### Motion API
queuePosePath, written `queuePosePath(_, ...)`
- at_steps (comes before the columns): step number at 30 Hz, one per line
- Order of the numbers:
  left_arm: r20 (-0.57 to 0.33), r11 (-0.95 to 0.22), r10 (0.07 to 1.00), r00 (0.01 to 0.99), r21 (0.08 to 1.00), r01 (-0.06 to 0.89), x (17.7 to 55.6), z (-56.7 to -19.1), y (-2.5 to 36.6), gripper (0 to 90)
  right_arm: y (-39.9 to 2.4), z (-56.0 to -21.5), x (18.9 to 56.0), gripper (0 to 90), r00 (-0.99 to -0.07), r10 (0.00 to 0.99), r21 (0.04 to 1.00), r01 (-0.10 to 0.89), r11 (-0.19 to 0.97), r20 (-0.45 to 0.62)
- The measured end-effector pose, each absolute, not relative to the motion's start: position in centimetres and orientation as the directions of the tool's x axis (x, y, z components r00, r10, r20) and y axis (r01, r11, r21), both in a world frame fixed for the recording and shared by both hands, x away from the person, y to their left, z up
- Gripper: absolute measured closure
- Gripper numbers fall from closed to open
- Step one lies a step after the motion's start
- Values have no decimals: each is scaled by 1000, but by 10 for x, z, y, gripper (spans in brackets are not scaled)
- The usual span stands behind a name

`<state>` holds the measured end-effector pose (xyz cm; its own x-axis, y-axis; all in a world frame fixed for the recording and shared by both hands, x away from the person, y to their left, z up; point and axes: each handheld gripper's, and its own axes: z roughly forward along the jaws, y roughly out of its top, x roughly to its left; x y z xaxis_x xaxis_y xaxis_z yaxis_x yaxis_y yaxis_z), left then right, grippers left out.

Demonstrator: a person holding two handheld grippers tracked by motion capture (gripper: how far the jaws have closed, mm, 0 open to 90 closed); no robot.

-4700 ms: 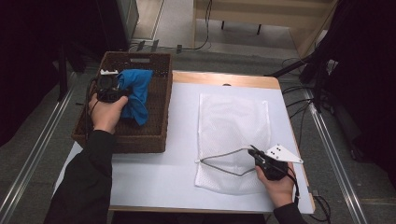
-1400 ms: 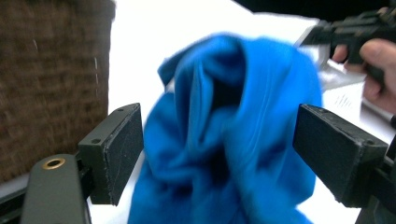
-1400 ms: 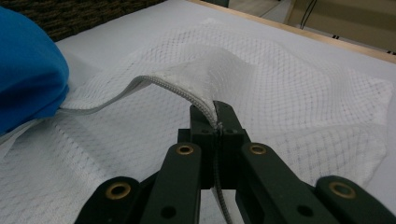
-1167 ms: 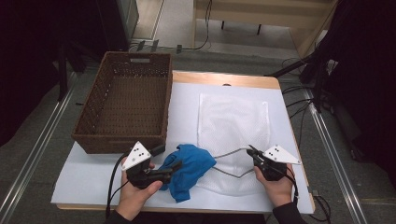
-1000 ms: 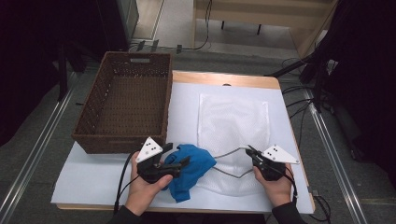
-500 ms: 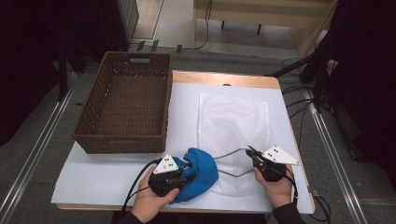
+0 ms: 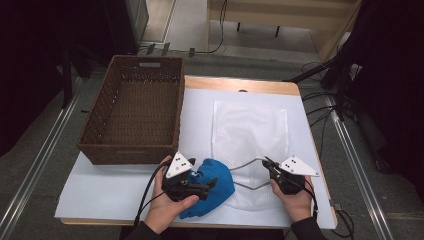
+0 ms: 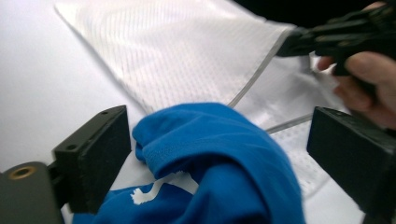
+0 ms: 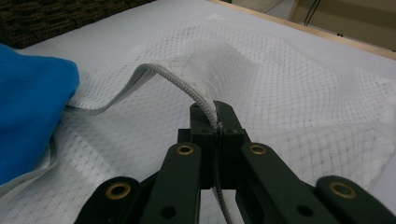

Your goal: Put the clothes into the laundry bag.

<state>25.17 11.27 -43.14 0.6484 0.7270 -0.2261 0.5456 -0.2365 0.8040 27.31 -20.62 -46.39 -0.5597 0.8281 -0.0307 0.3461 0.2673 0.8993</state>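
A blue cloth lies bunched at the front of the table, its far end at the lifted mouth of a white mesh bag. My left gripper straddles the cloth; in the left gripper view its jaws have just been opening and stand wide apart, with the blue cloth between them, the pads off it. My right gripper is shut on the bag's zipper edge, holding it up off the table; in the right gripper view the pinched edge arches up from the right gripper.
An empty brown wicker basket stands at the left rear of the white table cover. Cables trail over the floor to the right of the table. The bag's far end lies flat towards the table's back edge.
The left gripper carried the blue cloth from the basket to the front of the table, then right to the bag's mouth. Its jaws have opened off the cloth. The right gripper has kept still.
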Motion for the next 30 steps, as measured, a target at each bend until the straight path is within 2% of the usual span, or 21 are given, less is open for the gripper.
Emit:
queuePosePath(4,-243,-314,750,615,687,655,263,-457,101,70,-206,-464,273,899,-560,828,900,346,266,-30)
queuePosePath(7,-247,-333,743,622,670,664,265,-467,101,90,-207,-465,273,899,-562,826,898,346,272,-34)
queuePosePath(10,-250,-328,734,631,683,652,263,-468,103,254,-207,-464,273,899,-561,827,898,347,269,-31)
queuePosePath(11,-250,-342,715,652,689,639,262,-468,103,326,-207,-464,273,899,-561,827,899,346,269,-31)
queuePosePath(12,-256,-351,697,670,693,630,260,-467,102,446,-207,-464,272,899,-563,826,899,343,270,-34)
queuePosePath(15,-258,-358,671,695,708,609,258,-466,104,614,-207,-463,272,899,-563,826,900,345,268,-30)
queuePosePath(17,-264,-347,663,700,720,600,257,-462,108,681,-207,-463,272,899,-565,824,901,340,269,-33)
queuePosePath(23,-267,-291,638,722,785,547,251,-447,119,710,-207,-463,273,900,-563,826,901,342,266,-30)
queuePosePath(30,-264,-234,549,793,862,449,239,-423,123,711,-205,-463,273,899,-565,825,901,341,269,-33)
